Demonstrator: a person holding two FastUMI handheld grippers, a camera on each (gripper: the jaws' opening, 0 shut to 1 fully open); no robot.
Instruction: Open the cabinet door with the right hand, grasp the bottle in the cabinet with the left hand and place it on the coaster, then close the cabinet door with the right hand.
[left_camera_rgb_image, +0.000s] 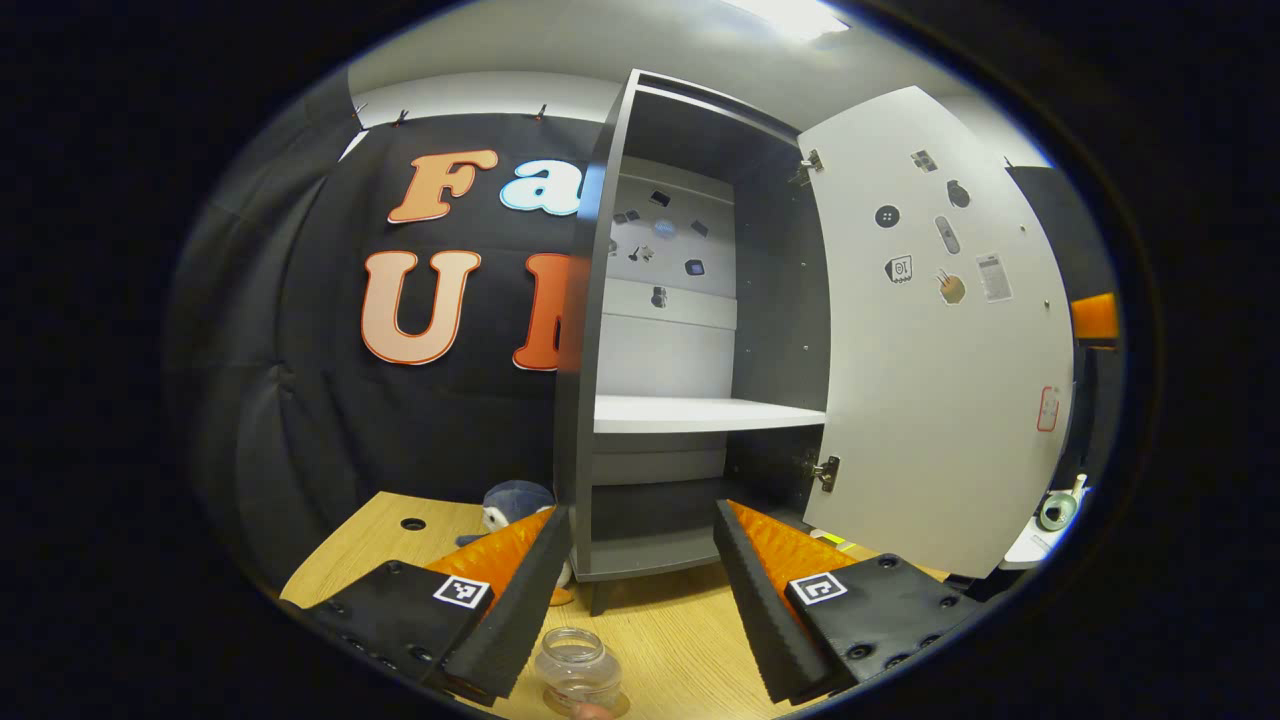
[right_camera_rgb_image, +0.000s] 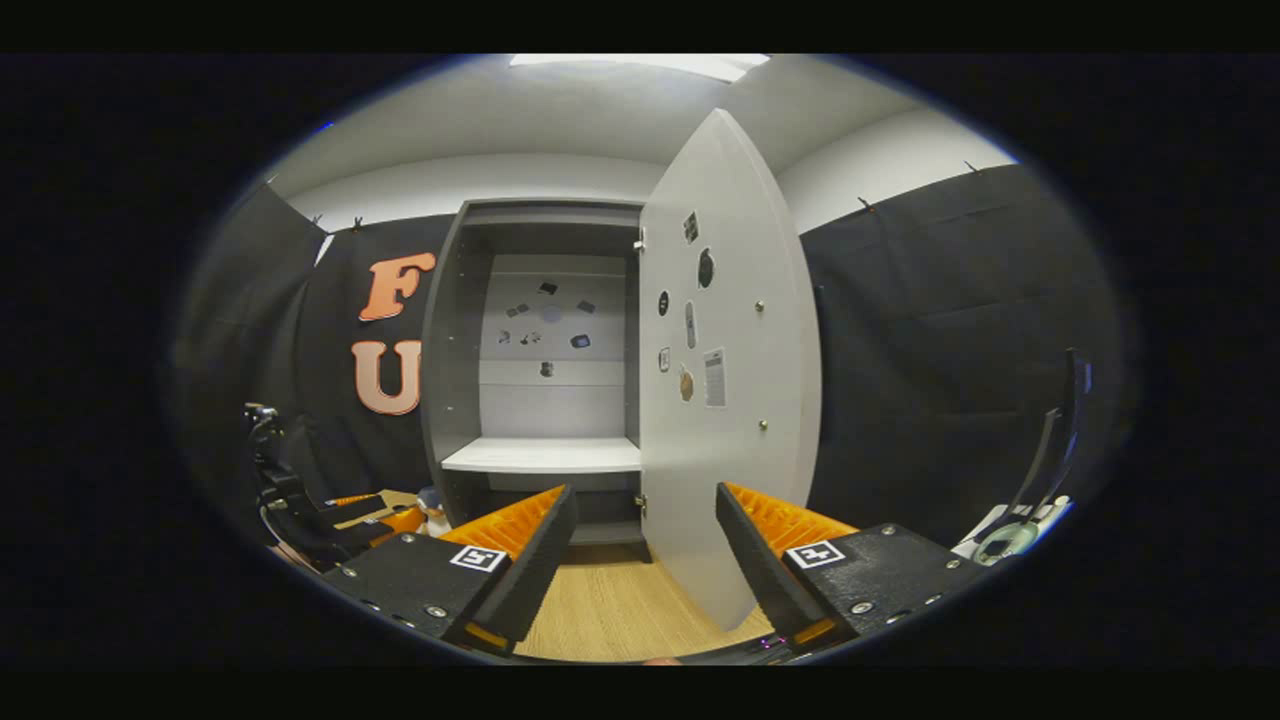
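The bottle (left_camera_rgb_image: 576, 668) stands on the wooden table (left_camera_rgb_image: 680, 630), low in my left gripper view, clear and without a cap, just in front of my left gripper (left_camera_rgb_image: 634, 610) and between its two fingers, which are spread apart and do not touch it. Under the bottle I see a thin edge that may be the coaster, but I cannot tell for sure. A little farther, behind the left finger, a soft blue and white toy (left_camera_rgb_image: 512, 505) lies on the table beside the cabinet (left_camera_rgb_image: 585, 380). The cabinet is open; its white shelf (left_camera_rgb_image: 700, 412) carries nothing. The cabinet door (left_camera_rgb_image: 935, 330) is swung out to the right, with small stickers on it. In my right gripper view, my right gripper (right_camera_rgb_image: 647, 570) is released too, and it hangs in front of the door's (right_camera_rgb_image: 735, 400) lower edge without touching it. At the far left of this view I see the other gripper (right_camera_rgb_image: 330, 520).
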